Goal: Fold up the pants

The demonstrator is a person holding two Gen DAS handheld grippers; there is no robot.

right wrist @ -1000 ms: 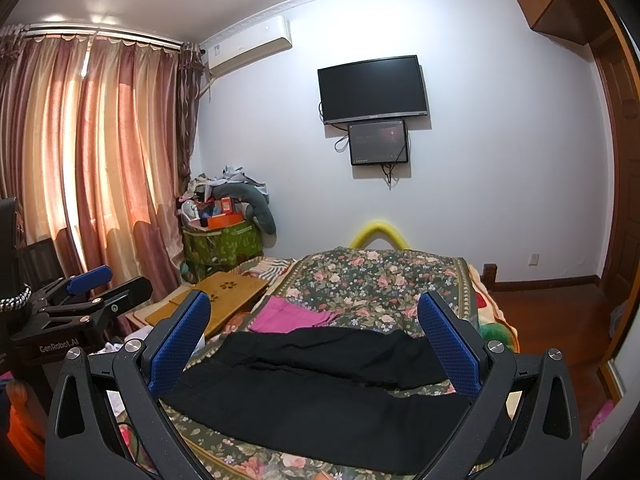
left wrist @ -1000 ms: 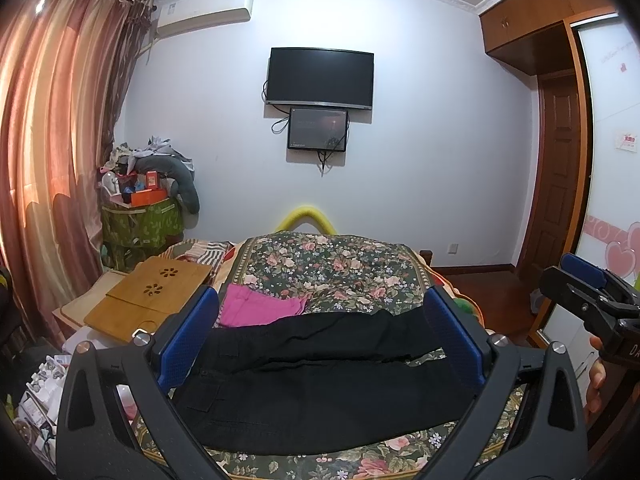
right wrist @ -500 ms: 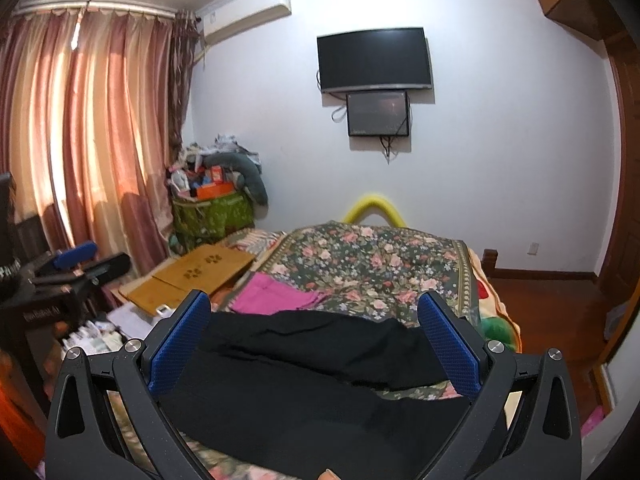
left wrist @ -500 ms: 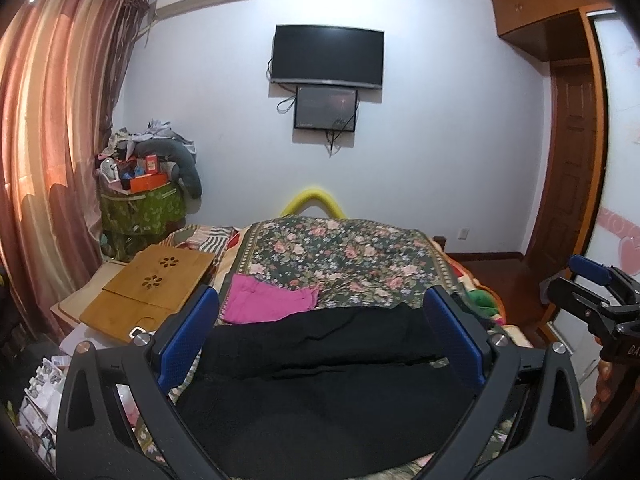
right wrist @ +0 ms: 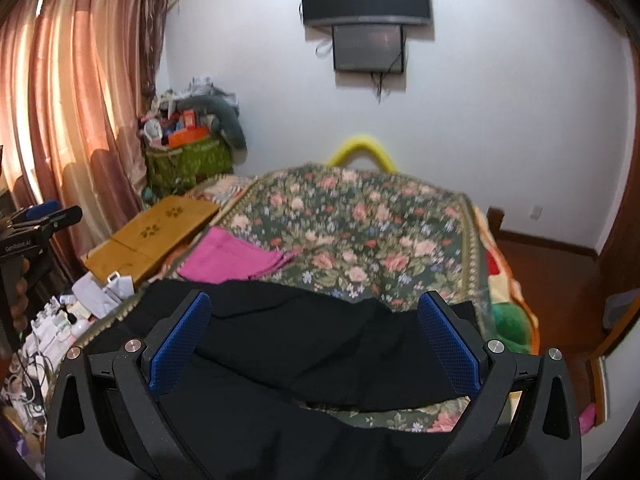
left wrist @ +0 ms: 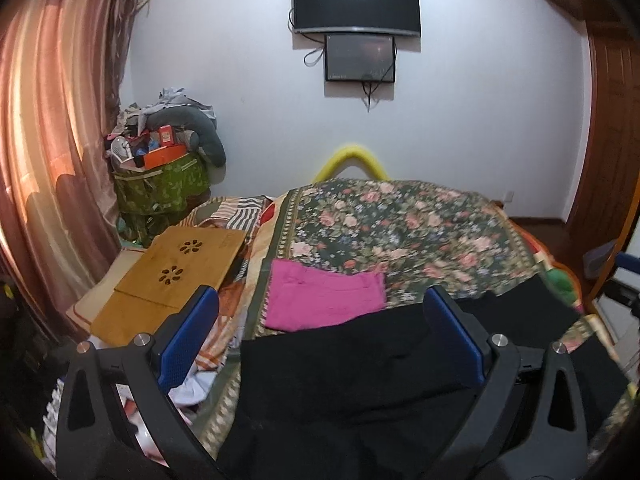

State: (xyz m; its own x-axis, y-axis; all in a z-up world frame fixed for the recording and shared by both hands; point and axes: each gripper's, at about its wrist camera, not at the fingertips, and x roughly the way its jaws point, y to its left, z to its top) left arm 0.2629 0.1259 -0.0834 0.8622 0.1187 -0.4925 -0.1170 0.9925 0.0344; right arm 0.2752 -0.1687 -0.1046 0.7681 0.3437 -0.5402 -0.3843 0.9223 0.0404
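At the left edge of the bed, a flat bamboo lap desk with flower-shaped cut-outs (left wrist: 180, 268) lies half off the mattress, and just inboard of it a folded magenta cloth (left wrist: 324, 296) rests on the dark floral bedspread (left wrist: 400, 232). Nearer the front edge, the black fabric pants (left wrist: 360, 380) lie spread across the bedspread, one leg running towards the right edge; in the right wrist view the two legs (right wrist: 304, 344) part in a shallow V with a patch of floral cover showing between them. The left gripper (left wrist: 320, 344) hangs above the pants' left portion with its blue-padded jaws spread wide and nothing between them. The right gripper (right wrist: 316, 344) is likewise spread wide and empty, poised over the leg end. No fold appears to be made yet, so this looks like the approach before the first grasp. The next move likely calls for each claw to come down onto an edge of the cloth, one near the waist and one near the hems, pinch a single layer cleanly, then carry one leg over the other.
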